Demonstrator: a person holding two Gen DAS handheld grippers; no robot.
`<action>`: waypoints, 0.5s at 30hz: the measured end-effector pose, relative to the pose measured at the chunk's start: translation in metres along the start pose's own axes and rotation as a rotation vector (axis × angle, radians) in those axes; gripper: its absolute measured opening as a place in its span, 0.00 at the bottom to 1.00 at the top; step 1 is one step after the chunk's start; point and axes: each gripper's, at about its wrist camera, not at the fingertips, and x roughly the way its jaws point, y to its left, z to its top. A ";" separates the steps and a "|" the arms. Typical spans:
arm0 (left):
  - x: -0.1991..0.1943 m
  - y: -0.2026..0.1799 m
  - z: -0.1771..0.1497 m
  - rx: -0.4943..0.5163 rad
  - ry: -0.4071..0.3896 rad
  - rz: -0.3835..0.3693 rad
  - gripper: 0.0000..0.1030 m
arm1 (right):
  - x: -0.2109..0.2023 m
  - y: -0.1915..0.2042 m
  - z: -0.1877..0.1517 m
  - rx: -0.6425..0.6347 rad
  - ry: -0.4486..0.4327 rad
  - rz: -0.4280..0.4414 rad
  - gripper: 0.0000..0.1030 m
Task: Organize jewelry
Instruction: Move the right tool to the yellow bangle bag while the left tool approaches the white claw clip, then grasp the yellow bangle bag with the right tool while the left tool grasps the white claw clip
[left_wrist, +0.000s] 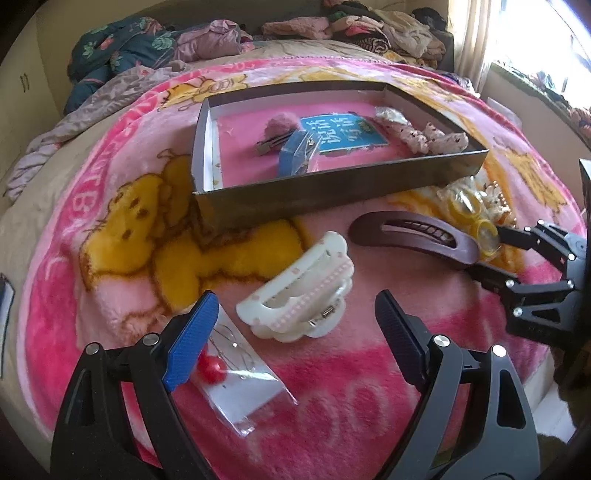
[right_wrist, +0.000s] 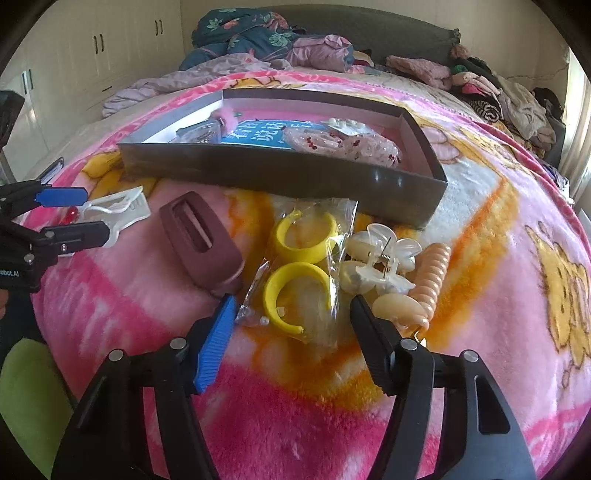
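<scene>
Setting: a bed covered by a pink cartoon blanket (left_wrist: 122, 229), with heaped clothes (right_wrist: 498, 88) along the far side.
Box: a shallow grey-walled box (left_wrist: 332, 192) lies on the blanket beyond both tongs; it has a pink floor.
Box contents: a blue card with white characters (left_wrist: 343, 131), a fluffy pink hair clip (left_wrist: 280, 127), a small blue packet (left_wrist: 295, 155) and a speckled pink fabric piece (left_wrist: 436, 138).
Left tongs (left_wrist: 295, 332): released, jaws wide apart, tilted down over the blanket; nothing is pressed between the pads.
White claw clip (left_wrist: 299, 295): lies on the blanket between the left tongs' fingers but ahead of the pads, apart from both.
Earring packet (left_wrist: 240, 373): a clear bag holding a red bead, lying just beside and partly under the blue left finger.
Maroon hair clip (left_wrist: 413, 236): a long slotted clip on the blanket in front of the box, between the two tongs.
Right tongs (right_wrist: 291, 328): released, jaws part-way apart, the fingertips flanking the near end of the bag without gripping it.
Yellow hoops bag (right_wrist: 303, 266): a clear bag with two yellow open hoops, lying in front of the box.
Clear claw clip (right_wrist: 384, 258): just right of the bag, beside a cream spiral clip (right_wrist: 432, 280).
</scene>
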 end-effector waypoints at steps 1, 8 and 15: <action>0.002 0.001 0.001 0.007 0.002 -0.001 0.75 | 0.002 0.000 0.001 0.004 -0.001 0.003 0.59; 0.017 -0.003 0.009 0.090 0.007 -0.006 0.75 | 0.008 -0.005 0.005 0.043 -0.017 0.006 0.47; 0.028 -0.010 0.009 0.117 0.031 -0.055 0.58 | 0.002 -0.017 0.004 0.078 -0.037 0.032 0.35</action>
